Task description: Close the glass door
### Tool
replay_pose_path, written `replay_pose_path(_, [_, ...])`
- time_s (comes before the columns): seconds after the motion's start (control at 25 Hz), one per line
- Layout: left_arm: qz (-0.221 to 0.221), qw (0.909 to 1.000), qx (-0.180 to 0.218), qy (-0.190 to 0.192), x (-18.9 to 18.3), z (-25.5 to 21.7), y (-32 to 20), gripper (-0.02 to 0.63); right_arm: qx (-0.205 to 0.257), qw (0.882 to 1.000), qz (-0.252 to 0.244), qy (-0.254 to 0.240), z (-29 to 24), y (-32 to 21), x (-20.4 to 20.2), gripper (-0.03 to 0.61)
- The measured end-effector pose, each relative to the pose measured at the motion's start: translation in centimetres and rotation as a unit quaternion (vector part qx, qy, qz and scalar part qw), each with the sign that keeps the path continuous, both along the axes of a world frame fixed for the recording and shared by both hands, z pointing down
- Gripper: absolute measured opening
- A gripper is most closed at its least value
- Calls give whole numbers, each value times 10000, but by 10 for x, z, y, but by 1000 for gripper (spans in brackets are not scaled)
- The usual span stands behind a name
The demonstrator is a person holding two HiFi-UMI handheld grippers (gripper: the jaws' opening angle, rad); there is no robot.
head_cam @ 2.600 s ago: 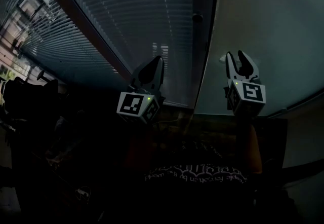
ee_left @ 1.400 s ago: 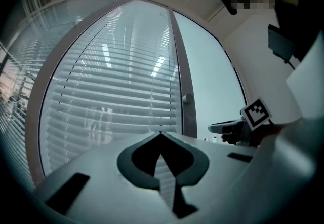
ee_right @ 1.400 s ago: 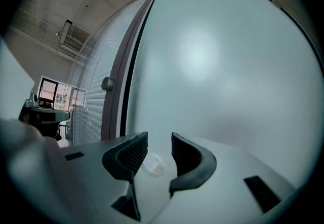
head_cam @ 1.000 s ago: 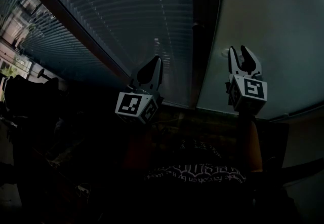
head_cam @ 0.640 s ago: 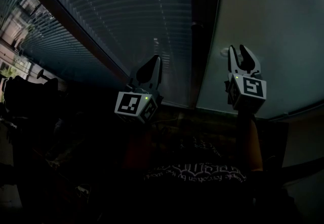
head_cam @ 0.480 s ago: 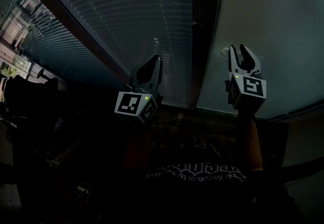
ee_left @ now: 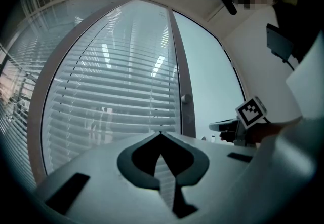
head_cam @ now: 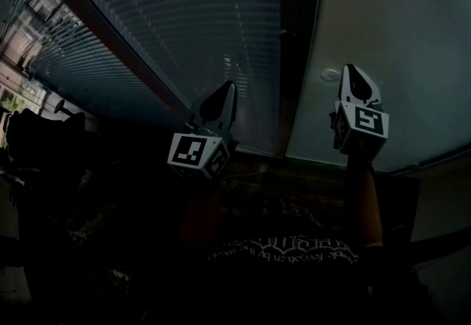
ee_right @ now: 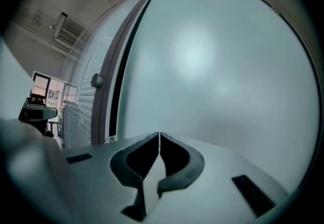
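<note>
A frosted glass pane [head_cam: 390, 37] fills the right of the head view, and the right gripper view shows the frosted glass pane [ee_right: 212, 66] close ahead. A dark upright frame [head_cam: 298, 51] with a round knob [head_cam: 287, 34] borders it on the left. My right gripper [head_cam: 352, 70] points level at the pane; its jaws have just been closing and now meet with nothing between them [ee_right: 159, 134]. A small round fitting [head_cam: 329, 75] sits on the glass just left of it. My left gripper [head_cam: 224, 88] is shut and empty, held before the slatted blinds [ee_left: 121, 91], left of the knob [ee_left: 186, 99].
A window with horizontal blinds [head_cam: 184, 15] takes up the left, with a dark slanting frame bar [head_cam: 110, 29]. A narrow dark gap [ee_right: 115, 91] runs between the frame and the frosted pane. The person's dark clothing [head_cam: 280, 250] fills the bottom of the head view.
The right gripper's jaws have gone from spread to closed together, with nothing in them. Both grippers stay where they were.
</note>
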State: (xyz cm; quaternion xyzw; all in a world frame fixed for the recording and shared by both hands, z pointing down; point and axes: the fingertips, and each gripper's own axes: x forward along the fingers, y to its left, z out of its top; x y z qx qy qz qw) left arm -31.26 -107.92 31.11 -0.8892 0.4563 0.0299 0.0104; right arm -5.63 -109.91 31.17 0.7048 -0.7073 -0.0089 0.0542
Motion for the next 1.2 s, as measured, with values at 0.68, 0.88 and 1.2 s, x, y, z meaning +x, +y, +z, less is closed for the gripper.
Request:
replay_pose_path(0.68, [-35, 10000, 6, 69, -4, -1, 7, 2, 194, 9997, -32, 148, -11, 14, -1, 2])
replay_pose_path(0.88, [-41, 10000, 22, 69, -5, -3, 9, 2, 231, 9996, -56, 174, -14, 16, -2, 2])
replay_pose_path(1.2, [-81, 9999, 36, 66, -8, -3, 9, 2, 452, 9985, -88, 302, -28, 24, -6, 2])
